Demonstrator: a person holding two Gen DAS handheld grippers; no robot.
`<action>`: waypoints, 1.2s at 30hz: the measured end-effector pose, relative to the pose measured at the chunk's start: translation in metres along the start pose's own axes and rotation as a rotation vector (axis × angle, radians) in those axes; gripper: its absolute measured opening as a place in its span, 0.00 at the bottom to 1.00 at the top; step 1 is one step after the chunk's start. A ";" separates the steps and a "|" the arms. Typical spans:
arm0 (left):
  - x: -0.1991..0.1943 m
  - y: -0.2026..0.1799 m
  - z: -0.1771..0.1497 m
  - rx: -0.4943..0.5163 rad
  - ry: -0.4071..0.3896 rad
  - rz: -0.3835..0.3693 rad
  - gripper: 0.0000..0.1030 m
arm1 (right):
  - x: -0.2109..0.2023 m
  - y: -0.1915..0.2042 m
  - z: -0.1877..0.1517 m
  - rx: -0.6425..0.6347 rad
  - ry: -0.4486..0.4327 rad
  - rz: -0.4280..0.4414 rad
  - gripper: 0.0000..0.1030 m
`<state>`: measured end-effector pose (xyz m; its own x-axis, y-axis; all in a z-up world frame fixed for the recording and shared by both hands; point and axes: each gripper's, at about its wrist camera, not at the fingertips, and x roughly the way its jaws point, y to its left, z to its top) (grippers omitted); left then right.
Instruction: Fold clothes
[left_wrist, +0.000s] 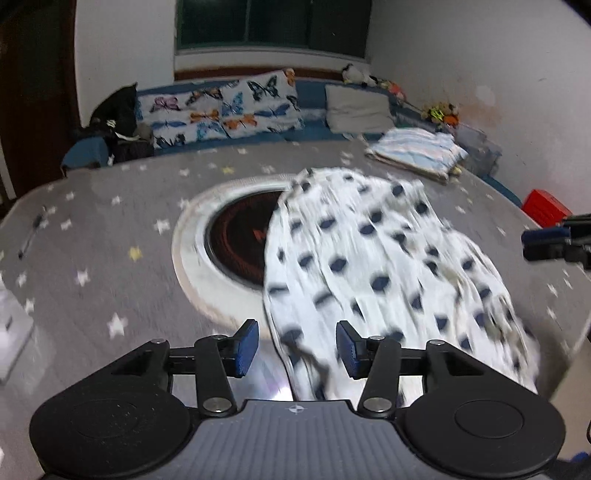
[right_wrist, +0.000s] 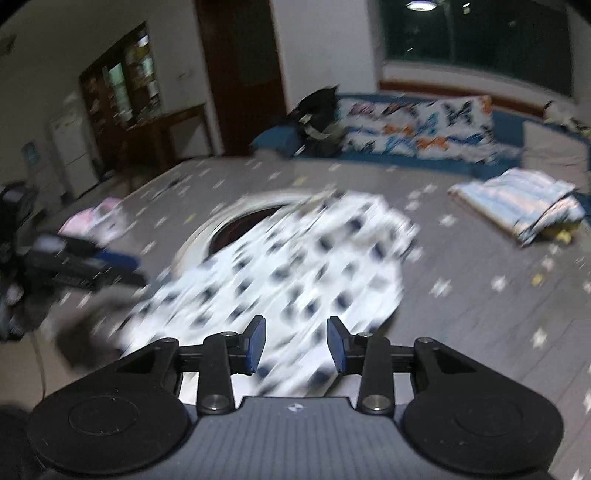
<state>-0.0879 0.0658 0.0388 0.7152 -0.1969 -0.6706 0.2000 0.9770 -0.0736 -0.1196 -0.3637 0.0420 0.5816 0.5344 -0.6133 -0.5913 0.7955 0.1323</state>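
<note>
A white garment with dark blue spots (left_wrist: 376, 258) lies spread on the grey star-patterned table cover, its near edge hanging over the table's front. It partly covers a round inset cooktop (left_wrist: 236, 243). My left gripper (left_wrist: 297, 349) is open, with the garment's near left edge between its pads, not pinched. My right gripper (right_wrist: 296, 345) is open above the garment's near edge (right_wrist: 280, 280). The right gripper also shows at the right edge of the left wrist view (left_wrist: 554, 242); the left gripper shows at the left of the right wrist view (right_wrist: 81, 269). Both views are motion-blurred.
A folded striped cloth (left_wrist: 417, 153) lies at the table's far right. A pink item (right_wrist: 92, 221) lies at the far left. A blue sofa with butterfly cushions (left_wrist: 225, 107) stands behind. A red box (left_wrist: 546, 206) sits to the right.
</note>
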 end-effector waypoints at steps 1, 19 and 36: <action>0.005 0.000 0.007 -0.002 -0.010 0.001 0.47 | 0.003 -0.005 0.006 0.005 -0.008 -0.012 0.35; 0.155 0.004 0.137 -0.008 -0.048 0.039 0.42 | 0.154 -0.131 0.083 0.196 0.055 -0.098 0.35; 0.281 -0.039 0.185 0.132 0.035 -0.078 0.42 | 0.177 -0.147 0.092 0.147 0.049 -0.103 0.08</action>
<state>0.2289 -0.0427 -0.0106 0.6709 -0.2662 -0.6921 0.3418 0.9393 -0.0300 0.1218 -0.3599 -0.0140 0.6049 0.4358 -0.6665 -0.4395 0.8806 0.1769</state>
